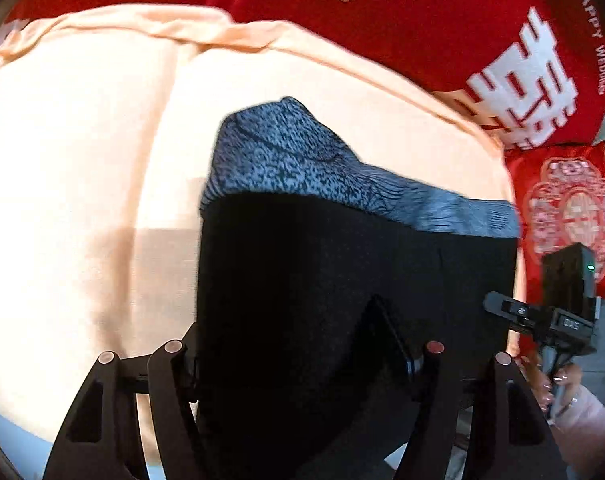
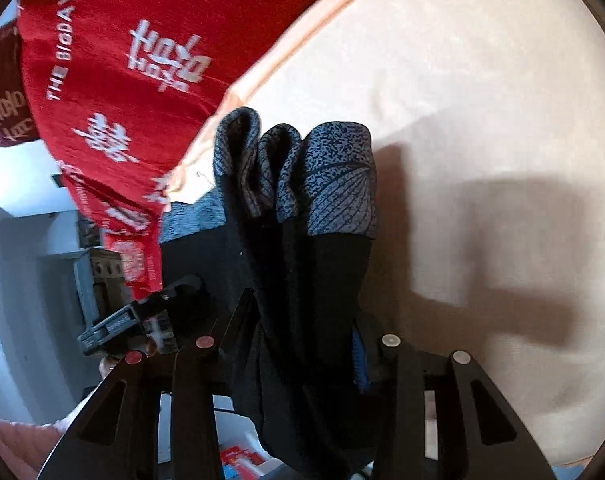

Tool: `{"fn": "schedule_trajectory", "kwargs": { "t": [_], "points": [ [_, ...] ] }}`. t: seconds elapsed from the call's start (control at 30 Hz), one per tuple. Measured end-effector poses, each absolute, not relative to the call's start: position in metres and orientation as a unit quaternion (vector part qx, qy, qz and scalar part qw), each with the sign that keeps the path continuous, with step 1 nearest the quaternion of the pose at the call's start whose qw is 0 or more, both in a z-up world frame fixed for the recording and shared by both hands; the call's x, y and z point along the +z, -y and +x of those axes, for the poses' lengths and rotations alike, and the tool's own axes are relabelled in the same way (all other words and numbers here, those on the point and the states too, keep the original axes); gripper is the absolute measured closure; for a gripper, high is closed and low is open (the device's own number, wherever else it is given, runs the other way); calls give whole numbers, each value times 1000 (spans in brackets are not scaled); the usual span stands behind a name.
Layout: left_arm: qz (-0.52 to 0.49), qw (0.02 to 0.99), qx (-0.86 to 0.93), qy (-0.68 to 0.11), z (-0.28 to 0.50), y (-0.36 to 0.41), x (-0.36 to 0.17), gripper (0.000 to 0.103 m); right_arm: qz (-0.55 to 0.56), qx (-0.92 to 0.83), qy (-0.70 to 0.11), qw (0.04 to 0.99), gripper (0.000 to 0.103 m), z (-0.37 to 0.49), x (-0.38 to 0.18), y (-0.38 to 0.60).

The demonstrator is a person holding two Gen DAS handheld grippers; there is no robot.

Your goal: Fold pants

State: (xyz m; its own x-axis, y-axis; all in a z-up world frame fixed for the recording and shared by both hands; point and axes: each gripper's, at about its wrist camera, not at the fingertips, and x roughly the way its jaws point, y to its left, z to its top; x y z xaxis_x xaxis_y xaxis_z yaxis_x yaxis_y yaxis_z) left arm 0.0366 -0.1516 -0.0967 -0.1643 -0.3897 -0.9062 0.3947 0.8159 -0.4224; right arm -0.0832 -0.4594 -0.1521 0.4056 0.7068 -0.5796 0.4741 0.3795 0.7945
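The pants [image 1: 342, 264] are black with a speckled blue-grey cuff band [image 1: 286, 152]. They hang lifted over a peach sheet [image 1: 82, 160]. My left gripper [image 1: 302, 356] is shut on the black fabric, which drapes between its jaws. The right gripper shows at the right of the left wrist view [image 1: 542, 320]. In the right wrist view the pants [image 2: 302, 280] hang in bunched folds with cuffs [image 2: 334, 176] at the far end. My right gripper [image 2: 298, 344] is shut on that fabric. The left gripper [image 2: 142, 320] shows at the left.
A red blanket with white lettering [image 1: 422, 20] lies along the far edge of the sheet and also shows in the right wrist view [image 2: 122, 60]. A red patterned pillow [image 1: 562, 208] sits at the right. Grey floor and furniture [image 2: 42, 260] lie beyond the bed.
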Motion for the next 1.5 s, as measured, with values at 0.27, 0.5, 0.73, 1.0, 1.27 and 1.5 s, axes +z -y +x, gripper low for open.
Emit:
{"fn": "schedule_trajectory", "kwargs": {
  "t": [0.27,0.5,0.73,1.0,1.27,1.5],
  "points": [
    [24,663,-298,-686,40,138,-110,4,527,42,-550,647,42,-86,-155,457],
    [83,689,-260,-671,31,137,-89,4,521,-13,-552,651,38,-105,-129,466],
    [130,717,-227,-646,8,123,-64,4,498,-87,-560,656,32,-135,-106,469],
    [163,714,-230,-641,-38,123,-38,4,426,-131,-601,664,20,-152,-77,442],
    [196,712,-233,-632,-70,122,-7,1,382,-140,-602,687,0,-158,-30,413],
    [209,710,-222,-634,-82,118,12,1,335,-139,-620,696,0,-155,2,386]
  ]
}}
